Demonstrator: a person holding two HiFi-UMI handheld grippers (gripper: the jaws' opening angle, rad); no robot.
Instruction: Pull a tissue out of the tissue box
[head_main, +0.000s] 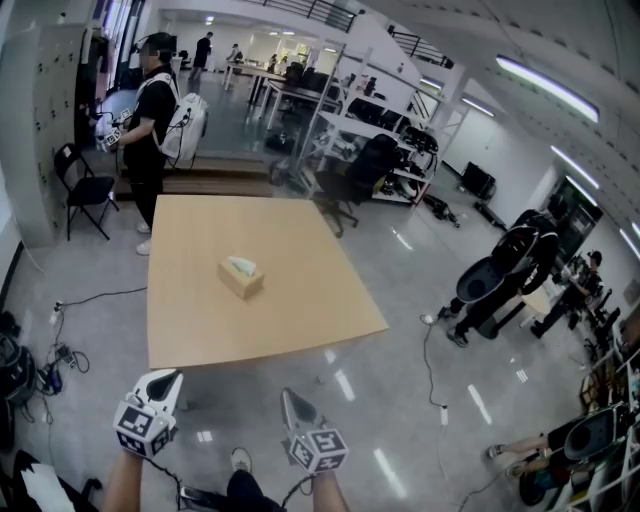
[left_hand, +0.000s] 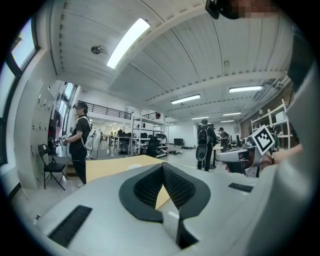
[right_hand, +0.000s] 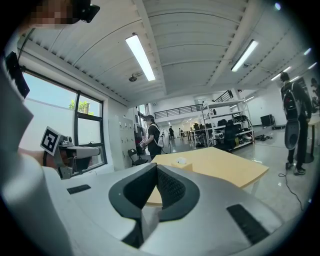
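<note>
Ribbed black pads (left_hand: 178, 187) on the left gripper (left_hand: 162, 169) and right gripper (right_hand: 156, 168) are pinched together, nothing in them. Farther out, the boxy tan tissue box (head_main: 241, 279) sits mid-way on the smooth square wooden table (head_main: 300, 315), with a white tissue (head_main: 241, 265) poking up, well apart from both.

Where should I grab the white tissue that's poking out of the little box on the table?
Pinch the white paper tissue at its tuft, the only part above the small tan cardboard tissue box. Come from above: the tuft sticks up from the box's top, so it should pull straight upward.
</note>
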